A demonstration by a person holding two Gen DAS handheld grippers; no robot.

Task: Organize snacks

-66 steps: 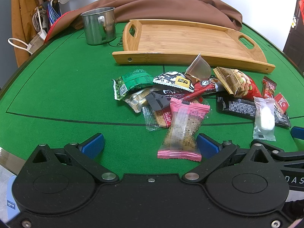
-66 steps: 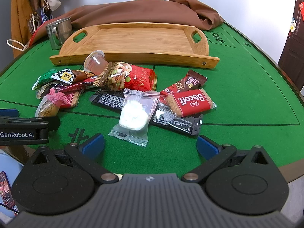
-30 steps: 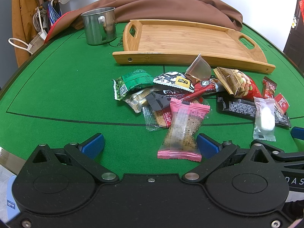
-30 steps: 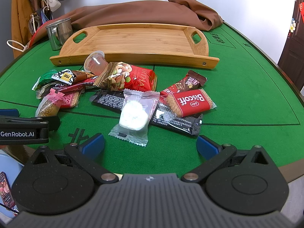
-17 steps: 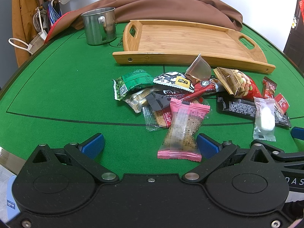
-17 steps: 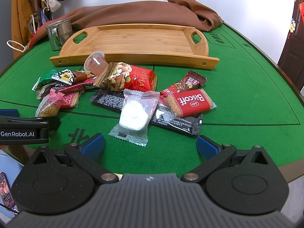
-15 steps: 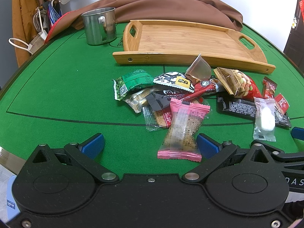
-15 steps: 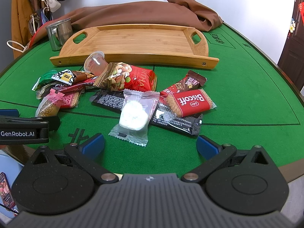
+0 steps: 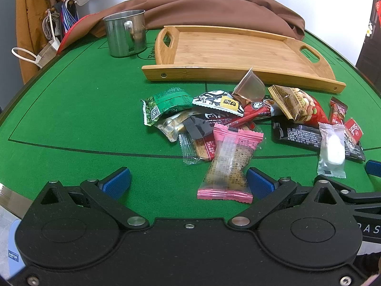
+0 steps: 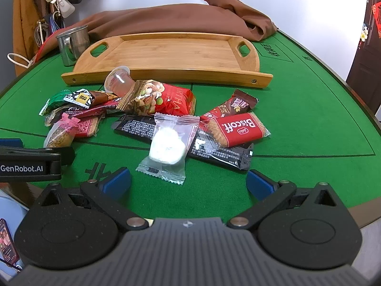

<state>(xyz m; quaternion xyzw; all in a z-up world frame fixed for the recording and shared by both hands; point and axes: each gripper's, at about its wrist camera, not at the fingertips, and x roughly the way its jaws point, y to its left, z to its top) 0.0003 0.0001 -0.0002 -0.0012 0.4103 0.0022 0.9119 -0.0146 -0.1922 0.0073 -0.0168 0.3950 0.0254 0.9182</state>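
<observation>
Both jaws spread wide, left gripper (image 9: pixel 188 183) by pink packet (image 9: pixel 229 165), right gripper (image 10: pixel 188 183) by clear packet (image 10: pixel 168 147).

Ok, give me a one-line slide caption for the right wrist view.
Open right gripper hovers before a snack pile on green felt, empty wooden tray waiting behind.

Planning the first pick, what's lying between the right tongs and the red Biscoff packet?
In the right wrist view, the black wrapper lies between the open right tongs and the Biscoff packet, then bare felt.
</observation>
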